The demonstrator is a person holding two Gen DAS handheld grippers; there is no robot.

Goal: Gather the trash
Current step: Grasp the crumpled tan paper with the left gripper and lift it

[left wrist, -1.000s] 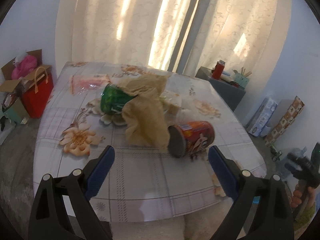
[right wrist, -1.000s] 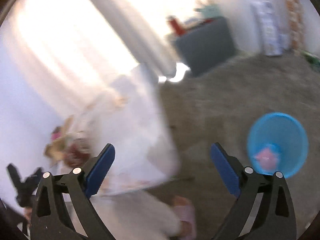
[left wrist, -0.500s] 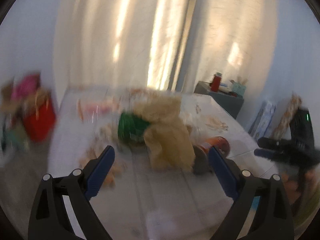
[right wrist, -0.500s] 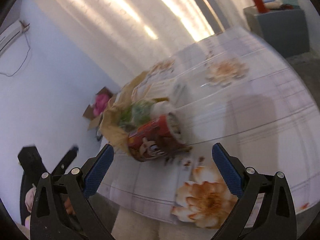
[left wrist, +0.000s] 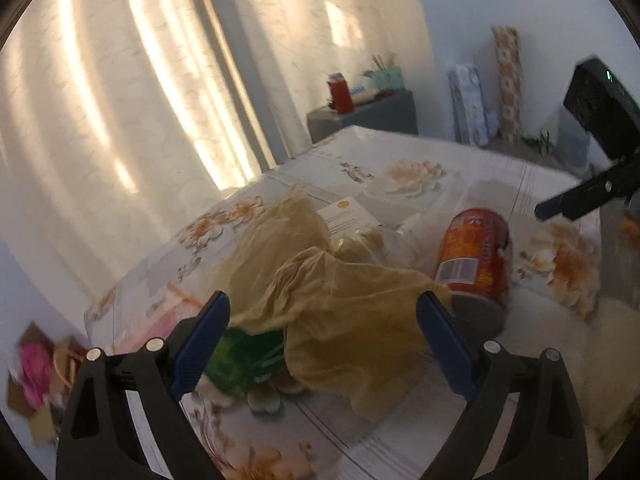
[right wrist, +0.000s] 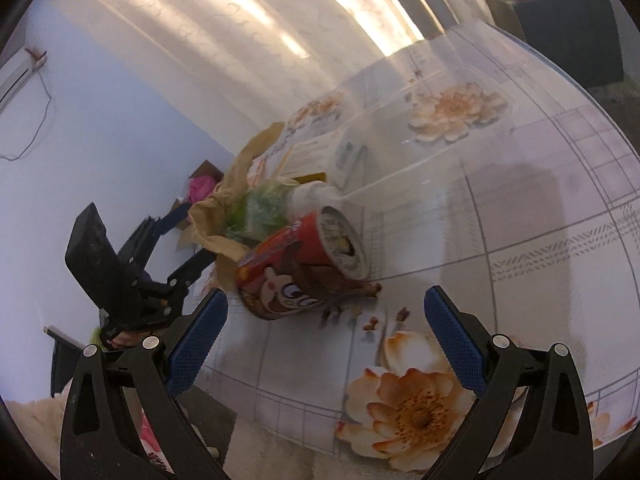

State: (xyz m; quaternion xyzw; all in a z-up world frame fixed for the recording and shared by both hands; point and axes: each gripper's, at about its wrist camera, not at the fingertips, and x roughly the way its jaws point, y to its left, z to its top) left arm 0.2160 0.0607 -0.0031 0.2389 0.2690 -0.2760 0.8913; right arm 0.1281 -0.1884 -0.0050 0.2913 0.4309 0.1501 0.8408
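Trash lies in a loose heap on the table (right wrist: 540, 216), which is covered with a flower-printed cloth, and none of it is held by either tool. A red snack can (left wrist: 474, 256) rests on its side toward the near edge of the table, its open end facing away from the heap in the right wrist view (right wrist: 308, 268), with small brown crumbs (right wrist: 372, 322) scattered on the cloth just beside it. A crumpled tan paper bag (left wrist: 340, 300) sprawls against the can and partly covers a green wrapper (left wrist: 244, 354). Behind these, toward the middle of the table, sits a white carton (right wrist: 324, 156), touching the heap. A pink packet (left wrist: 160, 320) lies flat toward the left edge, partly hidden by the bag. The left gripper (left wrist: 322, 340) hovers above the near side of the tan paper bag with its jaws wide apart and nothing between them; whether a finger touches the paper cannot be told. The right gripper (right wrist: 326, 344) hangs over the near edge just in front of the red snack can, jaws likewise wide apart and empty, clear of the can. Each tool appears at the margin of the other's view, held by a hand that is mostly hidden. Beyond the far edge of the table stand pale curtains (left wrist: 160, 100) and a dark cabinet (left wrist: 364, 116) carrying a red container (left wrist: 340, 92). Both views are somewhat blurred
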